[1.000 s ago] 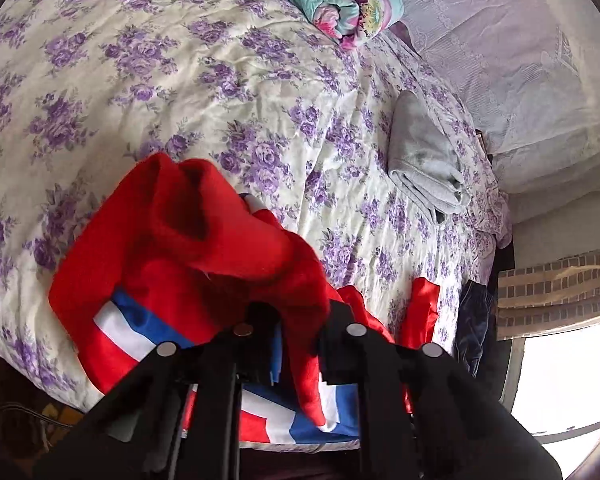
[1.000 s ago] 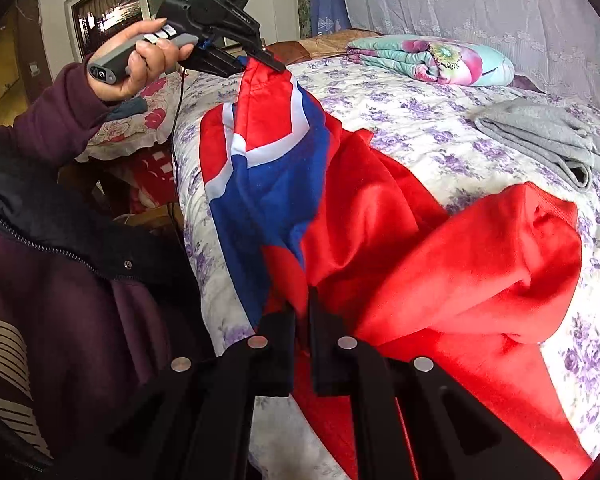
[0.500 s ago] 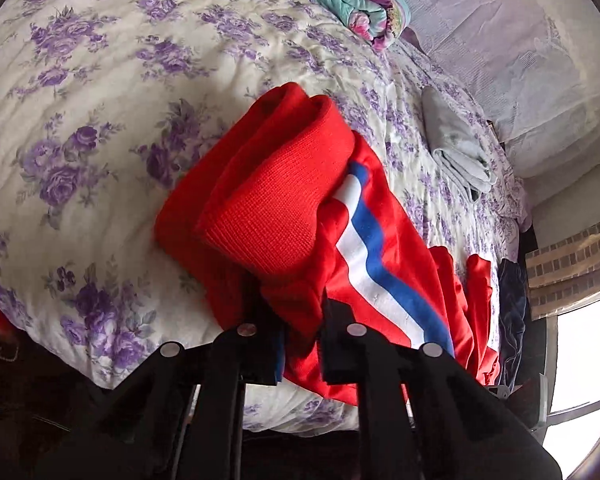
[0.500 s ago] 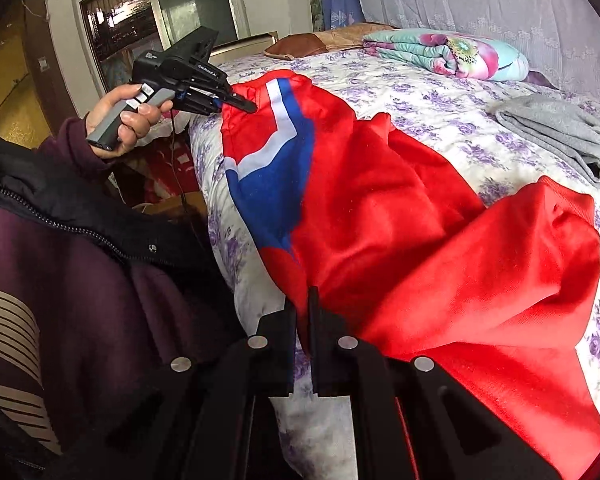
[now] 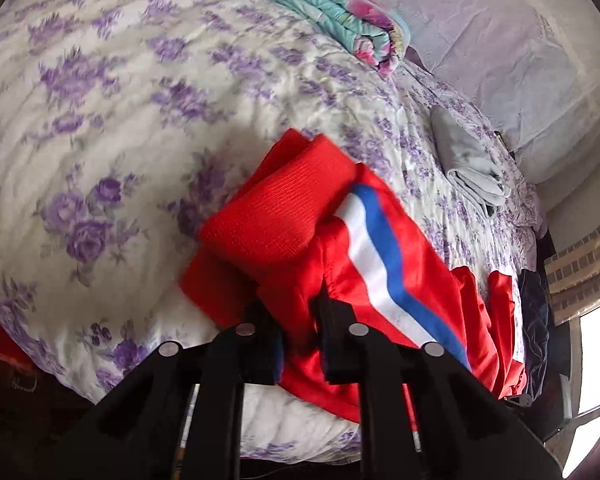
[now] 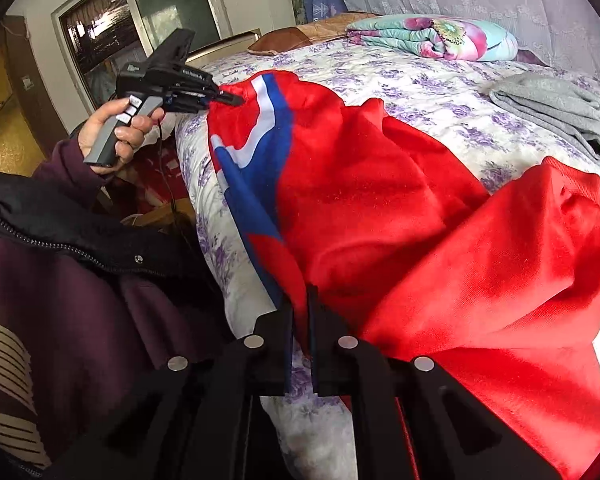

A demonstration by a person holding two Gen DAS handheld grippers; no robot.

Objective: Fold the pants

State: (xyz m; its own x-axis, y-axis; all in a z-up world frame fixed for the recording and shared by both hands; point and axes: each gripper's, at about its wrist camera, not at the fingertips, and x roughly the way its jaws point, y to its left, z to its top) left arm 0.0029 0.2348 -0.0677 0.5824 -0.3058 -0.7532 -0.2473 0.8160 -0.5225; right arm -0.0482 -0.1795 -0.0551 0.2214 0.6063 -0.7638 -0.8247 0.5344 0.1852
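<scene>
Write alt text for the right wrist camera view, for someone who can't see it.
The right gripper pinches one edge of red fleece pants with a blue-and-white stripe, spread across a purple-flowered bedspread. The left gripper, held in the person's left hand, clamps another edge. A folded grey garment and a rolled floral quilt lie farther back.
</scene>
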